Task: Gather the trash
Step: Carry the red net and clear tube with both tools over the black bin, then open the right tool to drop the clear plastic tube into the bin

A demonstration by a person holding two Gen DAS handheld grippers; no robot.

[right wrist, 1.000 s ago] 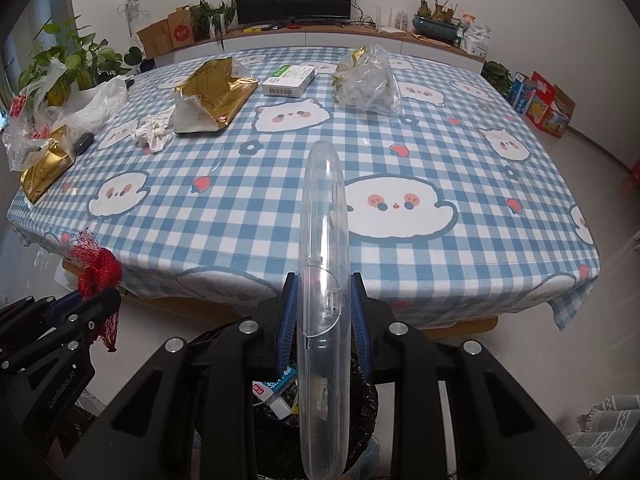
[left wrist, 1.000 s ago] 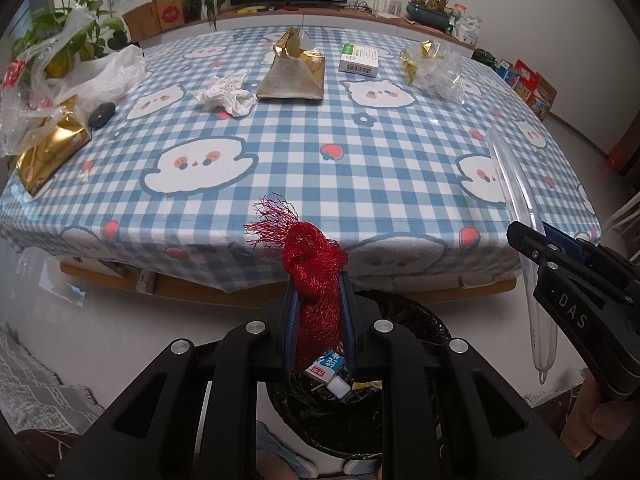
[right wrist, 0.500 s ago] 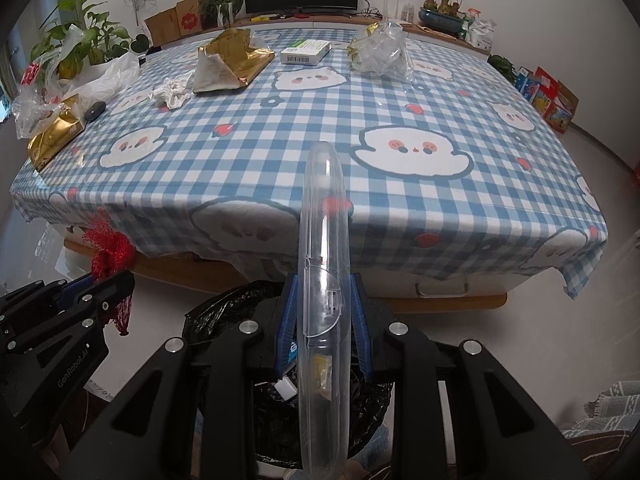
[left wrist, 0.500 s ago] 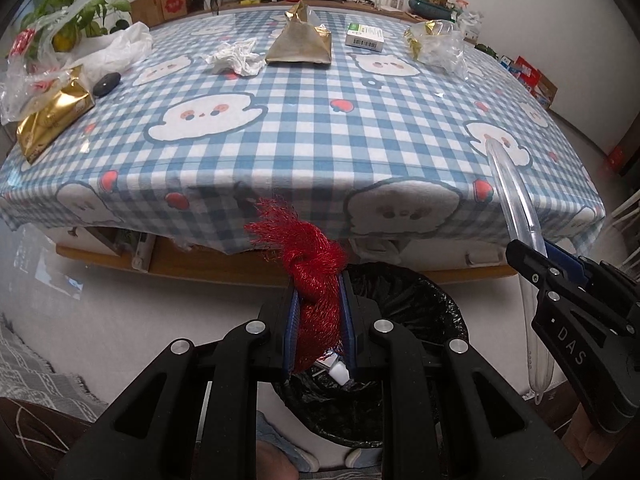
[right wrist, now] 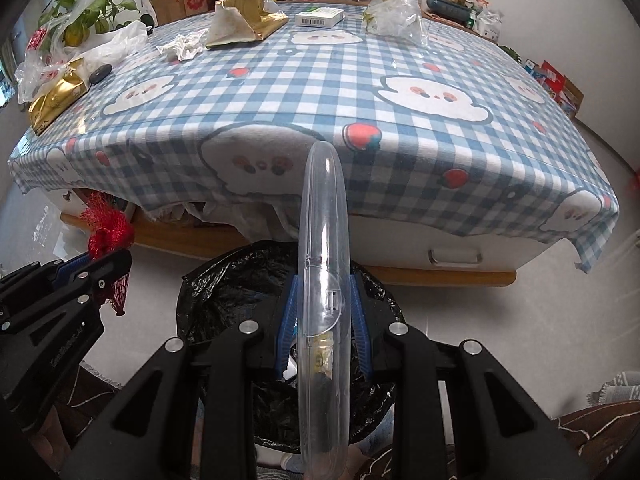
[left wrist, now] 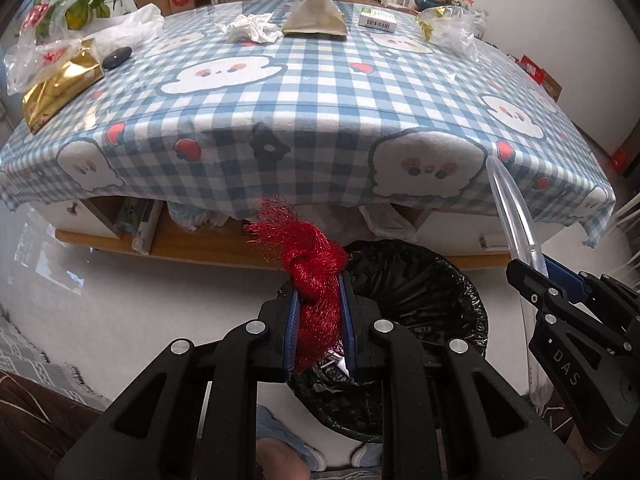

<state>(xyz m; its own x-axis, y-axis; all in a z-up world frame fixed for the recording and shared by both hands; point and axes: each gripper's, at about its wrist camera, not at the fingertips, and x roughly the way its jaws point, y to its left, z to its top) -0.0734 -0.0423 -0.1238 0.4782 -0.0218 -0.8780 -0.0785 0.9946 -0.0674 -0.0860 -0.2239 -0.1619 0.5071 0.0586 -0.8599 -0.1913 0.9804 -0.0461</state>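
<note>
A: Near: left gripper (left wrist: 318,312) clamps the red mesh net (left wrist: 316,280); right gripper (right wrist: 322,312) clamps the clear plastic case (right wrist: 322,280). Both hang over the black-lined bin (left wrist: 420,280).

B: Risks?

A: Knotted, frayed mesh may snag the fingers; the long, rigid case may catch the rim. Wrappers lie far across the table (left wrist: 320,92).

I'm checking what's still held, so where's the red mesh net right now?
The red mesh net is clamped in the left gripper, above the near left rim of the black-lined trash bin, in front of the table's edge.
</note>
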